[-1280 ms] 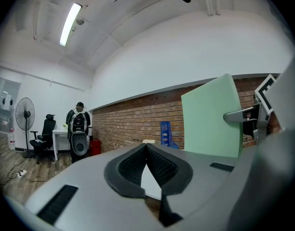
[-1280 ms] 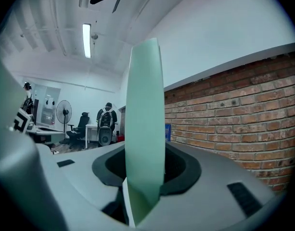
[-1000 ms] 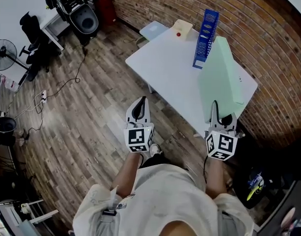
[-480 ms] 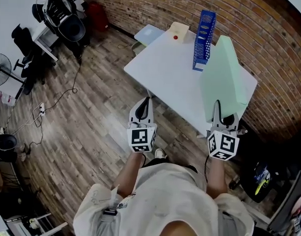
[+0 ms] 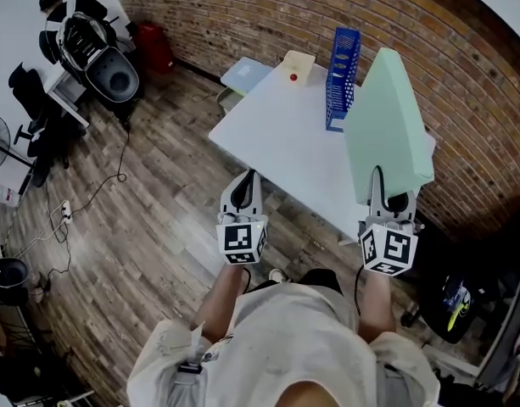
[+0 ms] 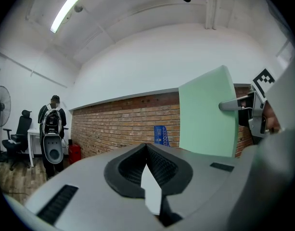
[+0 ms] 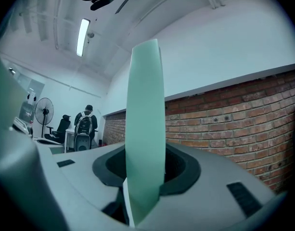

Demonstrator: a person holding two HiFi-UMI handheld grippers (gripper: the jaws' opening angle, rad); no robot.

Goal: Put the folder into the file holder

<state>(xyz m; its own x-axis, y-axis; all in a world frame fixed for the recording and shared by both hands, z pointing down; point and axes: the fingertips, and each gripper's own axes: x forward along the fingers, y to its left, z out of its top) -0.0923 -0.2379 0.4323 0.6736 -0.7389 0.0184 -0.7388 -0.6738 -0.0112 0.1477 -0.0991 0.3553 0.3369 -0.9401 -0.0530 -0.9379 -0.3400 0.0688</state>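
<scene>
Folder [image 5: 387, 125], pale green and broad, stands on end above the right end of the white table [image 5: 276, 134], held by its lower edge and not yet in the file holder. Far to the left of the table, across the wood floor, a person with a backpack [image 6: 52, 129] stands by a desk. The left gripper [image 5: 247, 176] hangs over the floor just off the table's near edge, its jaws pressed together with nothing between them, much as it was a second ago. A small beige box [image 5: 297, 66] with a red dot sits on the table's far left corner. The blue file holder [image 5: 342, 79] stands upright at the table's far edge, just to the left of the folder. The right gripper [image 5: 378, 181] is at the table's near right corner, its jaws partly apart and clamped on the folder's bottom edge, the grip unchanged. Since a second ago the folder has come up more upright: its top now stands against the brick wall [image 5: 463, 100] beyond the table's far edge, and the table and holder have slid a little leftward in the head view
</scene>
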